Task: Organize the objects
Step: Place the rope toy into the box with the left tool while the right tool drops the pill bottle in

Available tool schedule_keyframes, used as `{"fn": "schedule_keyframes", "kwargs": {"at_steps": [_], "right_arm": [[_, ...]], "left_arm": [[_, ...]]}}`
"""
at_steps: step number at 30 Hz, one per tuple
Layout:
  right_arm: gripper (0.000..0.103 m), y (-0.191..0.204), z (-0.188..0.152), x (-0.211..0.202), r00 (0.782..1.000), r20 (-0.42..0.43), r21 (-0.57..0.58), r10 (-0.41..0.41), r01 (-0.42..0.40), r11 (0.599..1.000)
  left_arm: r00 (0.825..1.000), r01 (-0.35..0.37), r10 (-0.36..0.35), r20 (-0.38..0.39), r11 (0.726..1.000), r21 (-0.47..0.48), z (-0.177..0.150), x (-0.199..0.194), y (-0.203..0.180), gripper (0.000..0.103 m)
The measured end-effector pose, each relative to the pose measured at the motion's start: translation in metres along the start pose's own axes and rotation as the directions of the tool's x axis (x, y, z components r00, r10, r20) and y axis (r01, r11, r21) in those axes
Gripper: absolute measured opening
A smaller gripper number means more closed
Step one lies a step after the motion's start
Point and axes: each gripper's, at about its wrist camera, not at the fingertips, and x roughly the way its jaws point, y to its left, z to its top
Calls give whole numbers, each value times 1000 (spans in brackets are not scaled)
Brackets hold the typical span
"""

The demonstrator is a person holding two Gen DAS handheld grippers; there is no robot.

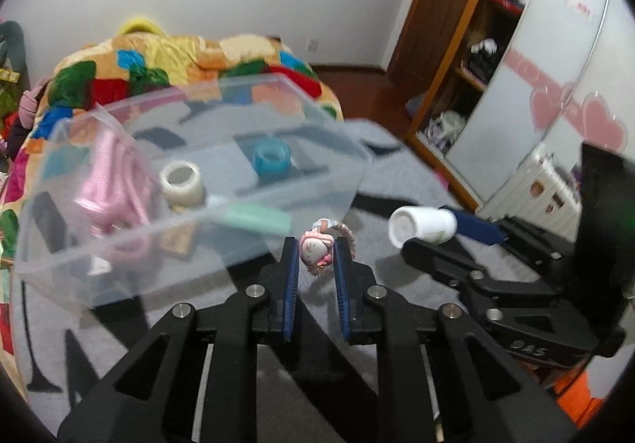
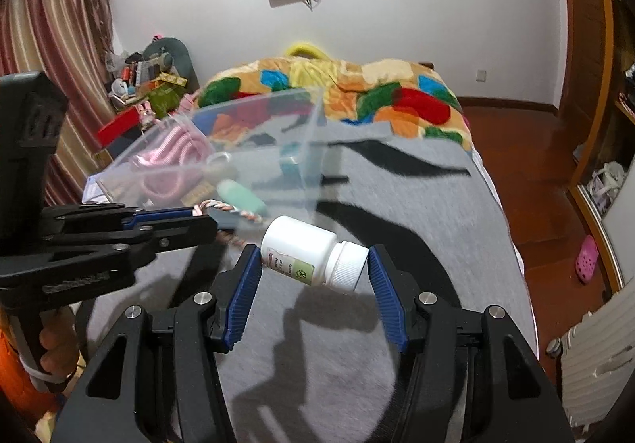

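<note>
My left gripper (image 1: 316, 250) is shut on a small pink figurine keychain (image 1: 315, 249) with a braided cord, held above the grey bed cover near the front edge of a clear plastic bin (image 1: 119, 252). The bin holds a pink coiled item (image 1: 113, 185), a white tape roll (image 1: 181, 181), a blue tape roll (image 1: 272, 157) and a mint green item (image 1: 258, 219). My right gripper (image 2: 314, 264) is shut on a white pill bottle (image 2: 313, 252), held sideways by its base and cap. The bottle also shows in the left wrist view (image 1: 422, 225). The left gripper shows in the right wrist view (image 2: 190, 221).
The bin (image 2: 238, 133) rests on a grey bed cover (image 2: 397, 205) with black marks. A colourful quilt (image 2: 337, 86) lies behind it. A wardrobe (image 1: 476, 46) stands at the right, cluttered items (image 2: 151, 86) at the left, and a wood floor (image 2: 535, 165) beside the bed.
</note>
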Motion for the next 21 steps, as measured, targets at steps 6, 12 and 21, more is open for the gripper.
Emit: {"fn": "schedule_keyframes", "kwargs": {"at_steps": [6, 12, 21], "right_arm": [[52, 18, 26, 2, 998, 51, -22, 25, -23, 999], [52, 42, 54, 23, 997, 62, -49, 49, -46, 998], [52, 56, 68, 69, 999, -16, -70, 35, -36, 997]], "left_arm": [[993, -18, 23, 119, 999, -44, 19, -39, 19, 17], [983, -74, 92, 161, 991, -113, 35, -47, 48, 17], [982, -156, 170, 85, 975, -155, 25, -12, 83, 17]]}}
